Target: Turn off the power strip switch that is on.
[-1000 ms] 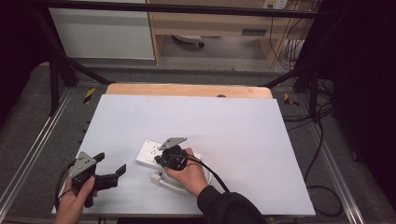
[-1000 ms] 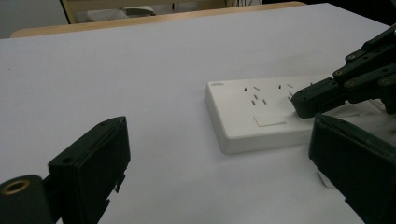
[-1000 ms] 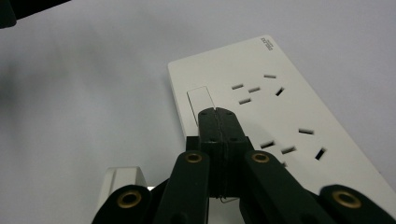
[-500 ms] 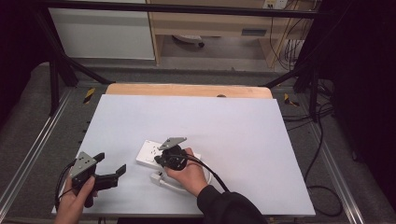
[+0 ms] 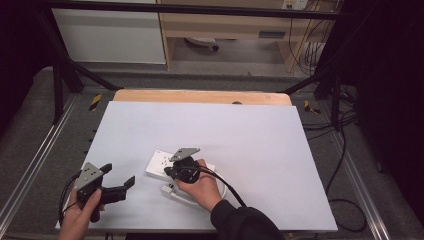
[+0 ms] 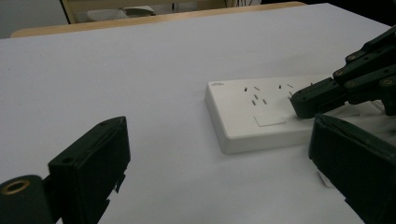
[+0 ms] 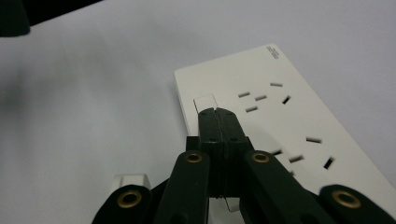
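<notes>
White power strip point(image 5: 162, 165) lies near the counter's point(image 5: 260, 135) near edge, left of centre. Right tongs point(image 7: 217, 114) closed, tips pressing its switch point(image 7: 206, 101). Left tongs point(image 5: 120, 185) gaping, empty, at near left.

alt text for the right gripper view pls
The right gripper, jaws pressed shut, rests its tip at the switch of a white power strip lying on a white table.
</notes>
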A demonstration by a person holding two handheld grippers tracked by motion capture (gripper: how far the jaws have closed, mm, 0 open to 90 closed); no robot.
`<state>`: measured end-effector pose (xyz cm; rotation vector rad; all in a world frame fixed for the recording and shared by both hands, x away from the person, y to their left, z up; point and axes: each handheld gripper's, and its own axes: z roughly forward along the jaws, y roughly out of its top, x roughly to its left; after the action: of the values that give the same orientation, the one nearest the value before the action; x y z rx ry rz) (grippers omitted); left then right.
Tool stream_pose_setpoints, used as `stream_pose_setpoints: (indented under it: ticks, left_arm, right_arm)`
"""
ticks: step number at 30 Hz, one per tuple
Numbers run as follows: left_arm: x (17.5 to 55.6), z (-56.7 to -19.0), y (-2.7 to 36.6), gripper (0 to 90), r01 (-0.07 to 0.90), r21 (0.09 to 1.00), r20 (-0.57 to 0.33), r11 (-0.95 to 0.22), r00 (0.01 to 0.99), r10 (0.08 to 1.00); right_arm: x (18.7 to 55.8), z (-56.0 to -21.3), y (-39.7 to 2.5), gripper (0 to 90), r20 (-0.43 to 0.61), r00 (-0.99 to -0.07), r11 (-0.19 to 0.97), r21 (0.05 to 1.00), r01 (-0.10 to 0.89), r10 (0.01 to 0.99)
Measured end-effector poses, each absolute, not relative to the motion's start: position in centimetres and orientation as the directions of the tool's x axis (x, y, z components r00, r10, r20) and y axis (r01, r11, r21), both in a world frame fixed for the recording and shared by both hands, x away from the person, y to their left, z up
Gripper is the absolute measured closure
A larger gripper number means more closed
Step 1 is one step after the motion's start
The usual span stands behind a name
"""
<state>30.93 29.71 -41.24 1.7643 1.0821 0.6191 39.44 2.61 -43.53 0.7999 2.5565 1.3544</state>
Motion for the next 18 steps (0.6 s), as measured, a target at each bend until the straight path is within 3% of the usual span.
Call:
stream_pose_setpoints:
  ticks: [18]
  left_arm:
    - [31.0,-41.3,29.7,5.3,0.399,0.902,-0.053,-0.165,0.481,0.875]
  right_arm:
    - [39.5,-42.2,1.6,86.5,0.107,-0.85,0.418,0.834,0.359,0.516]
